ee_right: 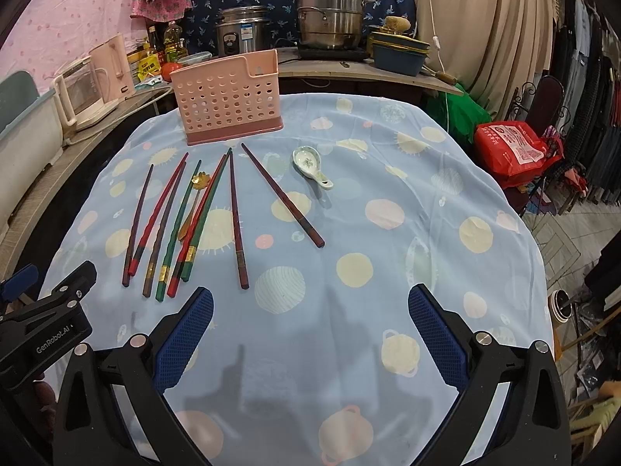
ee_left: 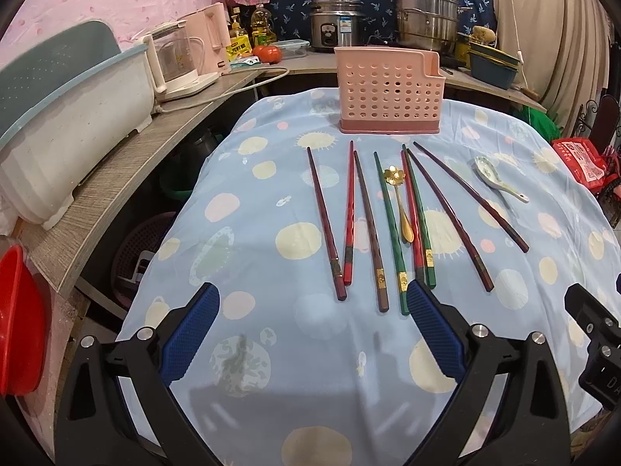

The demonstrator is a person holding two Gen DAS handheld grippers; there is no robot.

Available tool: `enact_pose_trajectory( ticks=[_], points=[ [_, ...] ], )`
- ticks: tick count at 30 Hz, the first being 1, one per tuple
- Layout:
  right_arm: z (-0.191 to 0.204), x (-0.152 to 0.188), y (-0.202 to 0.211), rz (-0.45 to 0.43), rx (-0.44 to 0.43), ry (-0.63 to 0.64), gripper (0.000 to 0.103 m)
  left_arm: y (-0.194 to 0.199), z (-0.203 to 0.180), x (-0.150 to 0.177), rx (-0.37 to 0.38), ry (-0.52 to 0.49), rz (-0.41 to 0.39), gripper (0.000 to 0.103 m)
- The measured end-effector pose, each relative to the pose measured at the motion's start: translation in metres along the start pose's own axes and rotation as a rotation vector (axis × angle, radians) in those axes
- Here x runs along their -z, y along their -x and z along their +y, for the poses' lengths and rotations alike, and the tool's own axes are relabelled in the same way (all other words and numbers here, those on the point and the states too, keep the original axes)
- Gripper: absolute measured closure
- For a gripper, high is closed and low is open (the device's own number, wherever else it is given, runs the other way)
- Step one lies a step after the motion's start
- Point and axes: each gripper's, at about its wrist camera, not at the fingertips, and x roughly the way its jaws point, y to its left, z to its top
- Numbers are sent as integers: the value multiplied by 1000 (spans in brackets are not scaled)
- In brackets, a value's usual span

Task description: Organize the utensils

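A pink perforated utensil holder (ee_left: 389, 93) (ee_right: 228, 98) stands upright at the far side of the table. In front of it lie several chopsticks (ee_left: 368, 229) (ee_right: 170, 229), brown, red and green, with a gold spoon (ee_left: 399, 202) (ee_right: 192, 204) among them. A white ceramic spoon (ee_left: 495, 176) (ee_right: 310, 167) lies to their right. My left gripper (ee_left: 314, 318) is open and empty, just short of the chopstick ends. My right gripper (ee_right: 310, 318) is open and empty, over bare cloth to the right of the chopsticks.
The table wears a light blue dotted cloth (ee_left: 271, 369) (ee_right: 388, 233). A counter (ee_left: 128, 163) on the left holds a white basin, a kettle and a pink jug. Steel pots (ee_right: 330, 11) stand on the back counter. A red bag (ee_right: 512, 151) sits right of the table.
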Motion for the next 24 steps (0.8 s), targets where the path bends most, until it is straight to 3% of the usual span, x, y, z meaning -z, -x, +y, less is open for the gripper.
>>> enact_pose_trajectory(
  ticks=[24],
  points=[
    [-2, -1, 0, -1, -7, -4, 7, -1, -2, -1, 4, -26, 8, 8]
  ],
)
